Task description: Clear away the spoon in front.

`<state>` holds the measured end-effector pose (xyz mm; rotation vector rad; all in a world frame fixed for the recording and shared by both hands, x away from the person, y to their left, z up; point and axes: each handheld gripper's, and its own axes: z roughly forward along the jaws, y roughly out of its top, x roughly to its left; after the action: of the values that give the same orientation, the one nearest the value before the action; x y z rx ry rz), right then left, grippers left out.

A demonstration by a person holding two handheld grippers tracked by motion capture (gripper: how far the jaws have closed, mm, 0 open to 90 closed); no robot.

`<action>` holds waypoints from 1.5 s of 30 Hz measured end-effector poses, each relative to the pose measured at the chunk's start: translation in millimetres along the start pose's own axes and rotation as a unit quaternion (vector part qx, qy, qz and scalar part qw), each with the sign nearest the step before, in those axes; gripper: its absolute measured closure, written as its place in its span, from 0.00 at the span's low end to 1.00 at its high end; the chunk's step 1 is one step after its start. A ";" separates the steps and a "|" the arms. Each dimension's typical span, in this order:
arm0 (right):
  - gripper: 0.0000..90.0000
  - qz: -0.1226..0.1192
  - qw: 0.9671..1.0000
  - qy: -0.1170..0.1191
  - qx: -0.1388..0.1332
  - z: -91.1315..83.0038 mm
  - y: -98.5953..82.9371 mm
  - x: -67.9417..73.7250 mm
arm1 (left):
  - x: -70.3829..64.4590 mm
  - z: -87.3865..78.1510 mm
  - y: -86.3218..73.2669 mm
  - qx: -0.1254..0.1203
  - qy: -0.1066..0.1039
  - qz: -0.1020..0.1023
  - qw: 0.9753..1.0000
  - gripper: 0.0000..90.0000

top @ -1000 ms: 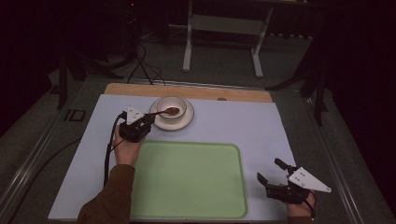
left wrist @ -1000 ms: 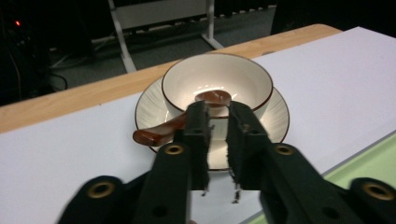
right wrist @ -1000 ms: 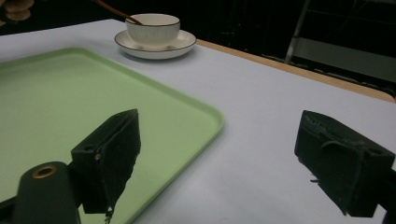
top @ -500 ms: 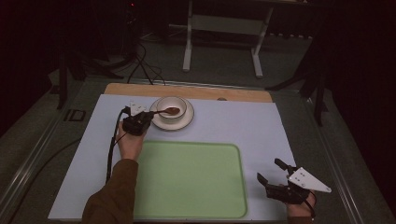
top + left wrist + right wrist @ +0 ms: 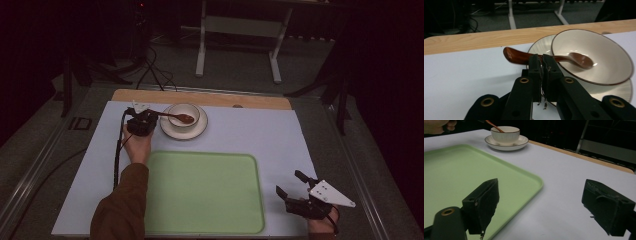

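Left tongs moved up to the bowl, now clenched on the spoon handle; right tongs idle.

Green tray (image 5: 202,192) sits empty between the two tongs, nearer the person than the left one. Left gripper (image 5: 542,65) was short of the saucer (image 5: 170,131) a second ago; now it's at its left edge, jaws closed on the brown spoon (image 5: 544,57) mid-handle. Likely a lift-out is starting, maybe toward the tray. Right gripper (image 5: 544,205) unchanged, jaws wide apart, holding nothing, just right of the tray corner. Bowl (image 5: 596,55) on the saucer just ahead of the left jaws: cream, thin dark rim. Spoon glossy, reddish-brown; scoop end inside the bowl, handle sticking out over the rim.
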<state>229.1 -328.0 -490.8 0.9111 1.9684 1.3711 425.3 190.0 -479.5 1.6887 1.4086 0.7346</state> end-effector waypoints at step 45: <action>0.16 0.004 1.000 0.002 0.005 -0.7 -1.6 -2.5 | -15.7 53.6 13.8 0.033 0.004 -0.104 0.994 0.32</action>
<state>229.8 -330.7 -492.0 0.9219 1.9792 1.3689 473.7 162.5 -494.1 1.5600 1.6001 0.5845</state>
